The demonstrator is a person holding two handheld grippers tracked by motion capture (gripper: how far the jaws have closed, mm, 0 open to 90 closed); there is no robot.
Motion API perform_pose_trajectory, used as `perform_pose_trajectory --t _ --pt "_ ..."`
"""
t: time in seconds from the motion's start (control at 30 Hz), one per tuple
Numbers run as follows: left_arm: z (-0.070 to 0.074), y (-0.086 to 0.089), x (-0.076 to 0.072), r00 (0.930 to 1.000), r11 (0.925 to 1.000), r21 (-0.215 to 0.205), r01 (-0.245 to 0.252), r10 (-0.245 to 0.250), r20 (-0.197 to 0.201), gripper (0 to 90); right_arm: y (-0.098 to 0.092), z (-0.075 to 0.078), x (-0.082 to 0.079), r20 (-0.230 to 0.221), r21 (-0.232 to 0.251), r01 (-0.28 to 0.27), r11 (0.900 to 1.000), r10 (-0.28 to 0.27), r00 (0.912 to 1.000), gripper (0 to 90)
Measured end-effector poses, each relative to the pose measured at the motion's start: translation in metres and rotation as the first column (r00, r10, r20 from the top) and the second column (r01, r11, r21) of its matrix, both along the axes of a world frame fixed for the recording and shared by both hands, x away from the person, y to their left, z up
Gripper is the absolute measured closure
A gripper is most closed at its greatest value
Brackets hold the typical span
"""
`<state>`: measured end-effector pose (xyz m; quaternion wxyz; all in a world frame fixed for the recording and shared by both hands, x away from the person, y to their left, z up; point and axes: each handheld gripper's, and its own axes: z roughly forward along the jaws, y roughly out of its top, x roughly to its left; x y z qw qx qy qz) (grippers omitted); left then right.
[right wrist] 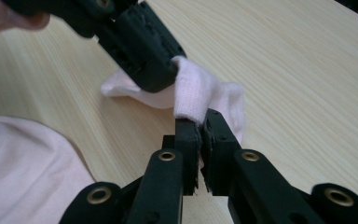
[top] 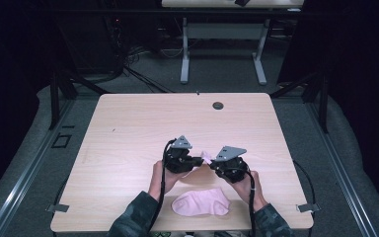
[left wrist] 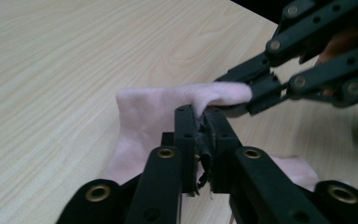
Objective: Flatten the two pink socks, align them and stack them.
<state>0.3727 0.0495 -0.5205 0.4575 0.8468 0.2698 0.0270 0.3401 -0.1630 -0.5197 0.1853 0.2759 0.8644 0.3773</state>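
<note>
A small pink sock [top: 205, 157] hangs just above the wooden table [top: 128, 128] between my two grippers. My left gripper [top: 198, 161] is shut on one part of its edge. In the left gripper view its jaws [left wrist: 203, 119] pinch the fabric [left wrist: 144, 112], which drapes down to the table. My right gripper [top: 212, 164] is shut on the ribbed cuff [right wrist: 193, 91], with its jaws [right wrist: 199, 128] closed tight. The two sets of fingertips nearly touch. A second pink sock [top: 201, 203] lies flat near the table's front edge, also seen in the right gripper view [right wrist: 23, 172].
A dark cable hole [top: 218, 105] sits near the table's far edge. Beyond the table stands another desk on white legs [top: 184, 54]. Cables trail from both grippers over the front edge. Grey floor surrounds the table.
</note>
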Motion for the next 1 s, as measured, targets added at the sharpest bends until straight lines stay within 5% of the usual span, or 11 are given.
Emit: perform_pose_trajectory --t 0.13,0.3,0.43,0.57,0.67,0.9,1.0 --pt "-0.005 0.006 -0.007 0.9996 1.0 0.002 -0.001 0.001 0.029 67.3 -0.005 0.01 0.005 -0.069 0.048 0.004 0.999 -0.001 0.9976 86.2" --pt "-0.019 0.018 -0.027 0.9867 0.9936 0.076 -0.084 0.072 0.146 43.3 -0.008 0.022 0.011 -0.145 0.091 0.027 0.995 -0.014 0.9894 86.3" --pt "-0.033 0.027 -0.034 0.9812 0.9881 0.097 -0.119 0.103 0.163 38.0 -0.01 0.026 0.014 -0.19 0.107 0.042 0.993 -0.021 0.9816 86.3" --pt "-0.044 0.023 -0.032 0.9822 0.9792 0.154 -0.132 0.108 0.154 41.5 -0.01 0.025 0.015 -0.205 0.122 0.06 0.991 -0.034 0.9781 86.3" --pt "-0.046 0.019 -0.031 0.9815 0.9742 0.19 -0.122 0.09 0.169 53.7 -0.01 0.023 0.016 -0.219 0.131 0.064 0.989 -0.034 0.9751 86.3" --pt "-0.047 0.018 -0.029 0.9862 0.9792 0.186 -0.083 0.054 0.157 87.7 -0.02 0.02 0.018 -0.251 0.152 0.073 0.986 -0.032 0.9673 86.2" --pt "-0.043 0.022 -0.03 0.9896 0.9831 0.168 -0.073 0.05 0.134 88.5 -0.026 0.02 0.018 -0.262 0.171 0.083 0.982 -0.036 0.9645 86.2"
